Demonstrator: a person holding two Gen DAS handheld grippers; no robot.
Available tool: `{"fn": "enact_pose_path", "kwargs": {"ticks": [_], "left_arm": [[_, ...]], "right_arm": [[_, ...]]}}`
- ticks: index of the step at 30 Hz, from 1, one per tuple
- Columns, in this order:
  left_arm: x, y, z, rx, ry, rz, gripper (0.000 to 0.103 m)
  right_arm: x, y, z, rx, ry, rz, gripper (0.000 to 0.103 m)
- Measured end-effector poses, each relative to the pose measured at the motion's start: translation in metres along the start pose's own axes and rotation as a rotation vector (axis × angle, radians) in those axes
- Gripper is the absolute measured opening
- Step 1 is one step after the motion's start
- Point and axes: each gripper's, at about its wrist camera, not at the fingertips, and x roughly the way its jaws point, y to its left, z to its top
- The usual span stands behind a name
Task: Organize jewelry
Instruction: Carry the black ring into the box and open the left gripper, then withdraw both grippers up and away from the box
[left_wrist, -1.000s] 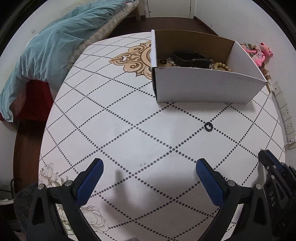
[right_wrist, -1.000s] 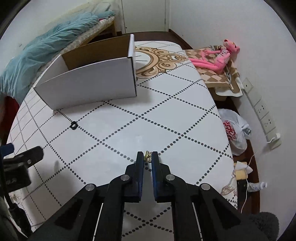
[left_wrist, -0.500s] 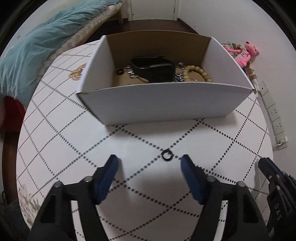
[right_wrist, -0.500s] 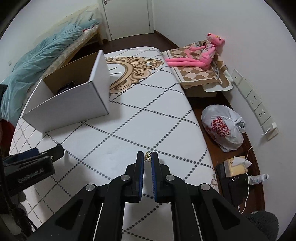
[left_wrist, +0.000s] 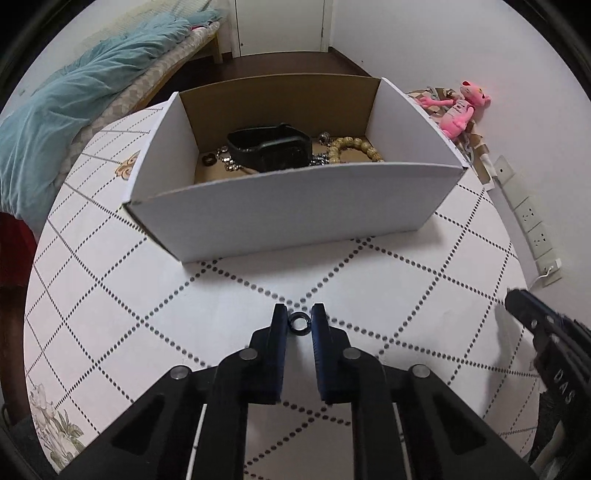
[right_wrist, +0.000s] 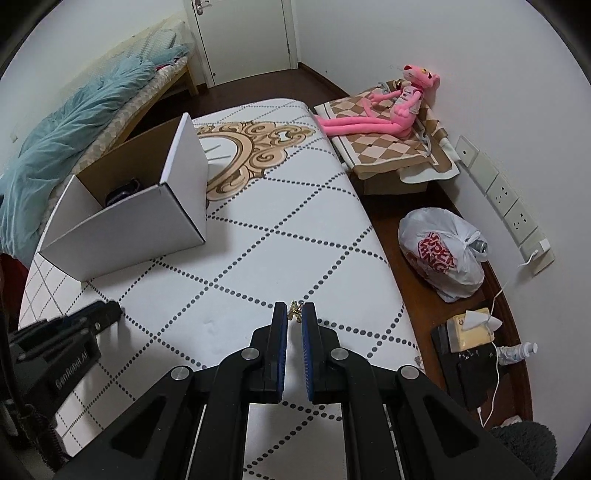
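My left gripper (left_wrist: 299, 320) is shut on a small black ring (left_wrist: 299, 324) at table level, in front of an open white cardboard box (left_wrist: 295, 206). The box holds a black watch (left_wrist: 269, 146), a beaded bracelet (left_wrist: 354, 147), a second black ring (left_wrist: 208, 160) and metal chains. My right gripper (right_wrist: 294, 314) is shut on a small gold earring (right_wrist: 294, 309) and holds it above the table, right of the box (right_wrist: 129, 225). Each gripper shows at the edge of the other's view.
The table (left_wrist: 110, 295) is white with dotted diamond lines and a gold ornament (right_wrist: 251, 147). Its right edge drops to a floor with a plastic bag (right_wrist: 443, 254), a tissue box and a pink plush toy (right_wrist: 391, 107). A bed (left_wrist: 74, 96) stands behind the box.
My left gripper moved forward to the black ring and closed on it. My right gripper turned right and lifted a little, still holding the earring.
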Motion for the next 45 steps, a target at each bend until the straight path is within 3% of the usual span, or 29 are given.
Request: {"fn": "enact_pose_path", "kwargs": {"ticks": [8,16,23,34,37,41,44,45], "left_arm": [[-0.040,0.014,0.005,-0.046,-0.034,-0.065,0.010],[-0.090,0.038,0.070,-0.064,-0.118,-0.145,0.010],[-0.060,0.061,0.121,-0.090,-0.029,-0.177,0.010],[-0.027,0.077,0.147,-0.116,0.074,-0.111,0.013],[-0.030,0.081,0.152,-0.116,0.058,-0.078,0.022],[-0.040,0.088,0.152,-0.127,0.021,-0.043,0.066],[-0.046,0.092,0.148,-0.127,0.003,-0.018,0.066],[-0.047,0.093,0.145,-0.129,0.000,-0.008,0.067]], "right_arm": [[-0.027,0.007,0.018,0.020,-0.038,0.078,0.008],[-0.051,0.044,0.081,-0.025,-0.059,0.241,0.008],[-0.005,0.086,0.143,-0.108,0.064,0.277,0.008],[0.047,0.107,0.163,-0.182,0.239,0.226,0.009],[0.046,0.106,0.165,-0.184,0.238,0.217,0.009],[0.039,0.103,0.167,-0.179,0.226,0.212,0.009],[0.032,0.102,0.166,-0.185,0.207,0.197,0.011],[0.030,0.102,0.165,-0.187,0.206,0.192,0.016]]}}
